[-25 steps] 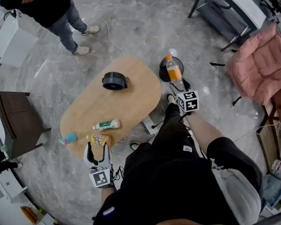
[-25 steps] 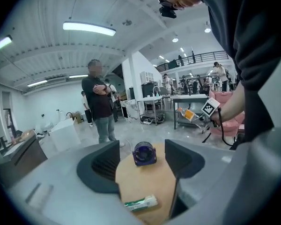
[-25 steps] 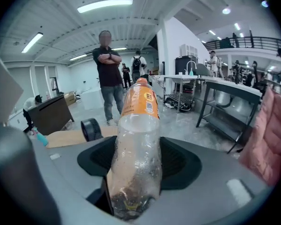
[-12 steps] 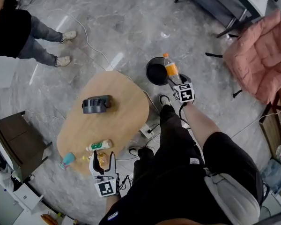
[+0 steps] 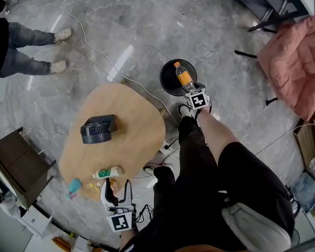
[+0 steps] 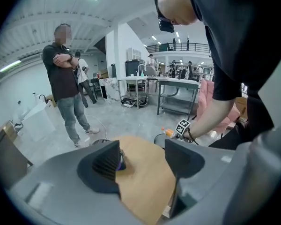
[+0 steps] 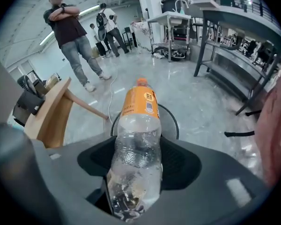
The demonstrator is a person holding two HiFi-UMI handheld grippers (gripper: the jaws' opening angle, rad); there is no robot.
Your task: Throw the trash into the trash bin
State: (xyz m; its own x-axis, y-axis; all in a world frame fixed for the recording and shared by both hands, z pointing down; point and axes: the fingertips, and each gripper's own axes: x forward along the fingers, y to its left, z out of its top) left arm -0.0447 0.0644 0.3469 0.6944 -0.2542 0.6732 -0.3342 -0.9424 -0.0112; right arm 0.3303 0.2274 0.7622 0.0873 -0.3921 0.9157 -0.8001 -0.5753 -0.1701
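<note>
- plastic bottle: its clear body is clamped between the half-closed jaws of the right gripper, with the orange cap end pointing forward and down.
- trash bin: black and round, it stands on the floor just off the far right edge of the table. in the head view the bottle hangs over the bin's mouth.
- step in hand, as judged: the drop. the cap end should be centred inside the rim before the jaws part, so the bottle slides in nose first.
- likely fault: released off-centre, a light empty bottle could strike the rim and bounce out onto the floor.
- left gripper: its jaws stand apart with nothing between them. it sits at the table's near edge, close to a small green-and-white bottle that is probably the next item to pick up.
</note>
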